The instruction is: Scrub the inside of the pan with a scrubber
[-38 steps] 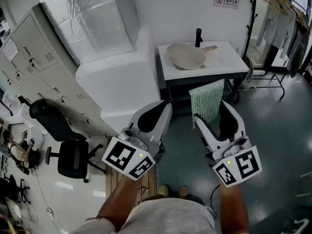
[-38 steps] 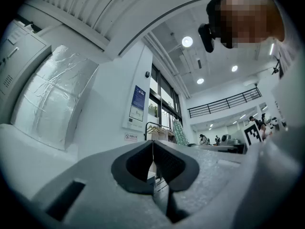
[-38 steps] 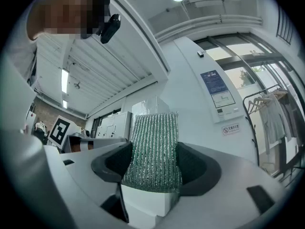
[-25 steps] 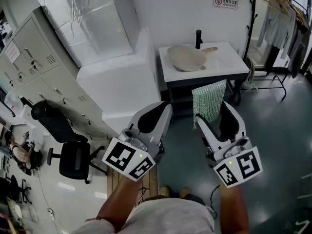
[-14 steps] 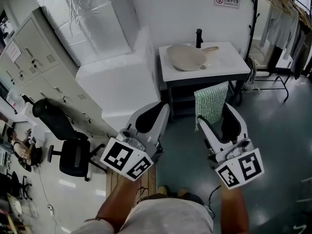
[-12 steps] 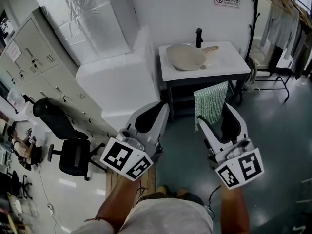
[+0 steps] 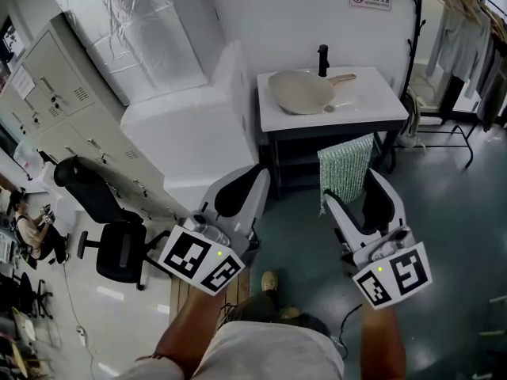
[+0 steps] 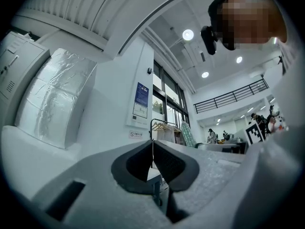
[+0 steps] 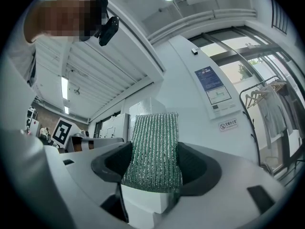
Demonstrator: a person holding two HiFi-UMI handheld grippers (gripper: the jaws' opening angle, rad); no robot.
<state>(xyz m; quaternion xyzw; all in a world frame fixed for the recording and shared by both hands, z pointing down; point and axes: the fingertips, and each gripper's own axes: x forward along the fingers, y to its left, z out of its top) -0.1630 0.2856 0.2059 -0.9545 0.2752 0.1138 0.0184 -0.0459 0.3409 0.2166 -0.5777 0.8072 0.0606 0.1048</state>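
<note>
- The left hand-held gripper (image 7: 252, 182) hangs at 7 o'clock from the centre of the head view, above the floor (image 7: 459, 212).
- Its jaws are shut. In the left gripper view the 2 dark pads (image 8: 136, 163) meet along a thin seam, with nothing between them.
- The right hand-held gripper (image 7: 354, 200) hangs at 5 o'clock from the centre, about level with the left one and apart from it.
- Its jaws are clamped on the scrubber (image 7: 345, 169), a green, ribbed, glittery pad that stands upright.
- The scrubber's lower part sits between the jaws and its upper part rises well above them. In the right gripper view a white layer shows under its lower edge.
- The pan (image 7: 301, 92) lies at 12 o'clock from the 2 grippers, well apart from both, on a white surface (image 7: 372, 105) against the wall.
- The pan is pale, round and shallow, and its wooden handle (image 7: 342, 78) points toward 2 o'clock.
- A black post (image 7: 322, 60) stands upright at the back of the surface, at 1 o'clock from the pan and just beside it.
- Each gripper carries a marker cube at its near end: 1 on the left (image 7: 200, 260) and 1 on the right (image 7: 394, 274).
- A rack (image 7: 463, 30) hung with clothes stands at 3 o'clock from the surface.
- A black chair (image 7: 111, 240) stands at 9 o'clock from the left gripper, with grey cabinets (image 7: 55, 85) at 10 o'clock.
</note>
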